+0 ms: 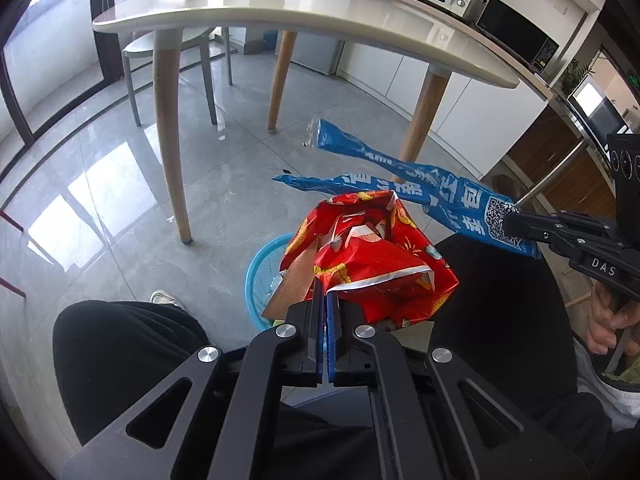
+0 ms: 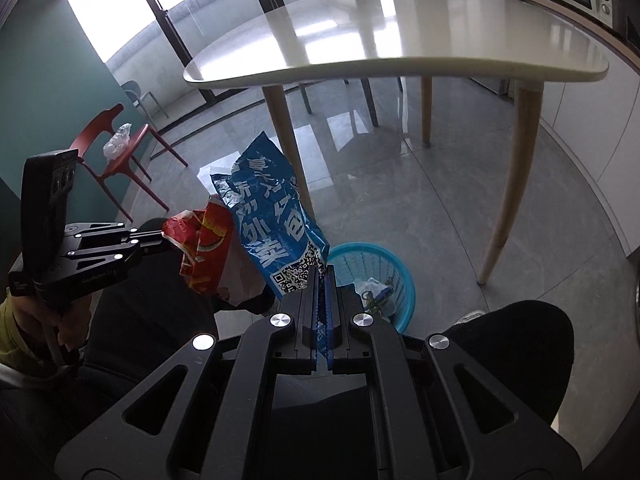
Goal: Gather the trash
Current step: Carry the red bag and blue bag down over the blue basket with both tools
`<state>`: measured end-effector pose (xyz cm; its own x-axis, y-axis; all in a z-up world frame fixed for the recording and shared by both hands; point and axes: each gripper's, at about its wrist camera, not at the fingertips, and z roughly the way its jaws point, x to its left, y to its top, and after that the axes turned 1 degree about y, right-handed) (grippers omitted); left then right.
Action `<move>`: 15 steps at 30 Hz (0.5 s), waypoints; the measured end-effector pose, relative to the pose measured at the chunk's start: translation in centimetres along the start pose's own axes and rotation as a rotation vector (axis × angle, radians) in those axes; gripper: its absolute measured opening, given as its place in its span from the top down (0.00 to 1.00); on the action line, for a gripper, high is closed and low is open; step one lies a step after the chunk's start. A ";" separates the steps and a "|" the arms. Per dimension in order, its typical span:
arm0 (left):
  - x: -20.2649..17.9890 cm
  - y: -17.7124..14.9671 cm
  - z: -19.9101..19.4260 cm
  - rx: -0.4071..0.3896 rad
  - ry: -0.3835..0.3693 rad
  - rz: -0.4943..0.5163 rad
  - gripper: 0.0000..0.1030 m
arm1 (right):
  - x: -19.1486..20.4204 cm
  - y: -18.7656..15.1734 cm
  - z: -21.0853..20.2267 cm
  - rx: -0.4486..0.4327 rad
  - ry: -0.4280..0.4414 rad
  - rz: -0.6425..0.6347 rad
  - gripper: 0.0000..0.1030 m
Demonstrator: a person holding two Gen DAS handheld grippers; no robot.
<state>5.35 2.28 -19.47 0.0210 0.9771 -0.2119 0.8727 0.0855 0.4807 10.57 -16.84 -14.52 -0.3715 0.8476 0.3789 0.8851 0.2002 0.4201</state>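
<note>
Left wrist view: the left gripper (image 1: 325, 300) has its fingers (image 1: 316, 312) pinched tight on the lower edge of a crumpled red wrapper (image 1: 372, 256), which stands up and away from the tips. Directly beneath and just beyond the wrapper sits a blue basket (image 1: 260, 276) on the floor, between the person's black-clad knees (image 1: 120, 344). The wrapper hangs over the basket's near rim, so a drop looks close to lined up, though most of the opening is hidden behind it. To the right, the right gripper (image 1: 516, 220) comes in from the side, clamped on the end of a long blue bag (image 1: 400, 176) whose long axis runs leftward and away, above the red wrapper. The desk (image 1: 280, 12) stands behind, nothing on it that I can see.

Right wrist view: the right gripper (image 2: 322, 280) has its fingers (image 2: 312, 288) closed on the printed corner of the blue bag (image 2: 272, 208), which rises up and to the left. The basket (image 2: 384, 268) lies just right of and below the tips, already holding some scraps. The left gripper (image 2: 160, 236) holds the red wrapper (image 2: 204, 248) at left, farther from the basket in this view. The right hand seems nearer the opening.
</note>
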 end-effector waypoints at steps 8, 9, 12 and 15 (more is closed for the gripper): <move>1.2 -0.1 3.2 0.067 0.008 -0.044 1.00 | -2.1 -1.9 3.6 0.078 -0.004 0.067 0.98; 1.4 -0.1 3.6 0.076 0.009 -0.052 1.00 | -2.3 -2.0 4.2 0.089 -0.006 0.073 0.98; 1.7 0.0 4.6 0.098 0.011 -0.074 1.00 | -2.5 -2.0 6.0 0.117 -0.006 0.096 0.98; 1.8 0.3 5.6 0.112 0.019 -0.087 1.00 | -3.0 -2.1 7.6 0.140 -0.012 0.115 0.98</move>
<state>8.38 2.95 -24.41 -0.0650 0.9705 -0.2324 0.9200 0.1485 0.3627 11.97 -16.12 -22.77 -0.2627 0.8747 0.4073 0.9522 0.1669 0.2557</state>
